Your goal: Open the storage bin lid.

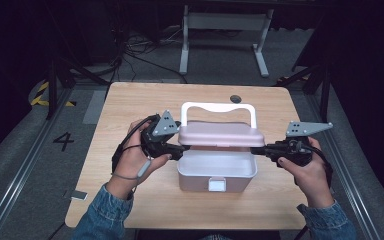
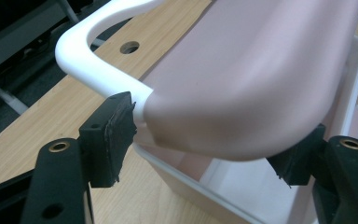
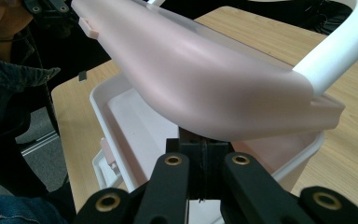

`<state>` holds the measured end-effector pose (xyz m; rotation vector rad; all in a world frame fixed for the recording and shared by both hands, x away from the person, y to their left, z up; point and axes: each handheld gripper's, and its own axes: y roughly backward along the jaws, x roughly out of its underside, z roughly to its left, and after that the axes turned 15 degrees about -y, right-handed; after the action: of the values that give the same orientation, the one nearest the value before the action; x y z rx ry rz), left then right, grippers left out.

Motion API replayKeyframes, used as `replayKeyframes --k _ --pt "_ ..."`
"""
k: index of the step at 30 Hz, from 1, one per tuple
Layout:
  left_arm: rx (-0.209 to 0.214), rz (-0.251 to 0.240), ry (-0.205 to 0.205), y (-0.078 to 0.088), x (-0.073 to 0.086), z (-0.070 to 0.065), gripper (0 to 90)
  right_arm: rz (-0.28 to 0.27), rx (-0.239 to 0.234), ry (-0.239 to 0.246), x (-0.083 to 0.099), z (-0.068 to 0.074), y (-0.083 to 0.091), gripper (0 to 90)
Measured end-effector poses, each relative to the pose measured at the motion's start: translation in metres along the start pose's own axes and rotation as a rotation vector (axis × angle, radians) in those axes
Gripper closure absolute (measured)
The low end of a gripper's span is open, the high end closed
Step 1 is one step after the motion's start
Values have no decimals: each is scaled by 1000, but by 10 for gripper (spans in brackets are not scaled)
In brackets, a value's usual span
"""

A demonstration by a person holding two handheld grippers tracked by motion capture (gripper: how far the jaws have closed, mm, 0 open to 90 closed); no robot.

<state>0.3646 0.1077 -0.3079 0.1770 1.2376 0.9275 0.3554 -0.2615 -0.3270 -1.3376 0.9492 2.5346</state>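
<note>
A white box (image 1: 215, 172) stands mid-table with its pink lid (image 1: 220, 134) lifted and tilted above the open rim. A white handle (image 1: 217, 107) arches behind the lid. My left gripper (image 1: 182, 142) straddles the lid's left end. In the left gripper view its jaws stand wide around the lid (image 2: 251, 79), one pad (image 2: 116, 130) against the corner by the handle (image 2: 84, 56), the other under the front edge. My right gripper (image 1: 259, 148) is shut, and in its own view its tips (image 3: 204, 154) sit under the lid's right end (image 3: 200, 88), over the box interior (image 3: 121, 121).
A latch (image 1: 217, 185) hangs at the box front. The wooden table has a round hole (image 1: 235, 98) behind the handle. A small grey piece (image 1: 78, 195) lies at the front left corner. A white table frame (image 1: 225, 22) stands on the floor beyond.
</note>
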Motion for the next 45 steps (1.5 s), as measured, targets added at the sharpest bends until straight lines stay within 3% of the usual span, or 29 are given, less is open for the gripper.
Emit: replayKeyframes --k 8,14,23,36,42,45 --pt "-7 -11 -45 -5 -5 1 356 -5 -3 2 0 0 0 900" --pt "-20 -15 -47 -5 -5 3 383 -21 -2 3 0 1 1 852" --pt "-11 -25 -25 -5 -6 11 421 -35 37 13 1 1 12 731" --pt "5 -89 -9 -10 -10 27 502 -66 92 -31 12 -5 44 712" --pt "0 -85 -5 -12 -14 35 549 -83 101 -53 16 -8 52 712" --pt "-1 -73 36 -13 -17 38 567 -90 95 -62 17 -10 55 712"
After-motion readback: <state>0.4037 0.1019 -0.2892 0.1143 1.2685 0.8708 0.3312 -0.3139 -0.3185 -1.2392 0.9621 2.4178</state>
